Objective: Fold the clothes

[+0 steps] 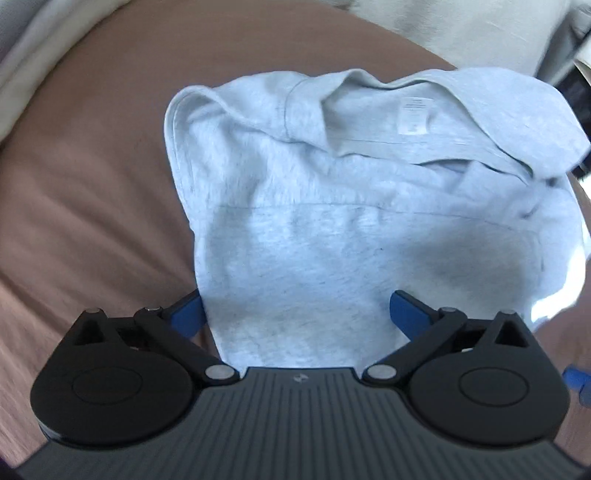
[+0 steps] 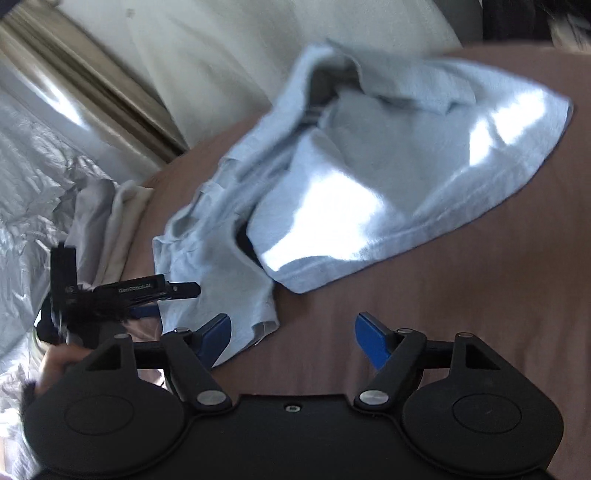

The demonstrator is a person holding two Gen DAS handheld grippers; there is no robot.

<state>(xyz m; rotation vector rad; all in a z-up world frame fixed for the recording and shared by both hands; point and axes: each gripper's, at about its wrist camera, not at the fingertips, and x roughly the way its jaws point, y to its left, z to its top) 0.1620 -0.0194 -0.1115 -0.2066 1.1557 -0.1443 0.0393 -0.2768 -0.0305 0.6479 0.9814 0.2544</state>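
A light grey T-shirt (image 1: 332,206) lies rumpled on a brown bedsheet (image 1: 92,192), its neck label showing at the far side. My left gripper (image 1: 295,314) is open, its blue fingertips (image 1: 406,310) wide apart, with the shirt's near edge lying between them. In the right wrist view the same shirt (image 2: 388,177) lies partly folded over itself, sunlit. My right gripper (image 2: 293,339) is open and empty over the bare sheet, its left blue fingertip (image 2: 216,336) beside a shirt sleeve (image 2: 236,295). The left gripper (image 2: 110,299) shows at the left edge of that view.
White bedding (image 1: 461,29) lies bunched along the far edge of the bed. A pale folded cloth (image 2: 114,218) and crinkled silvery material (image 2: 29,206) sit at the bed's left side. Brown sheet (image 2: 461,288) lies to the right of the shirt.
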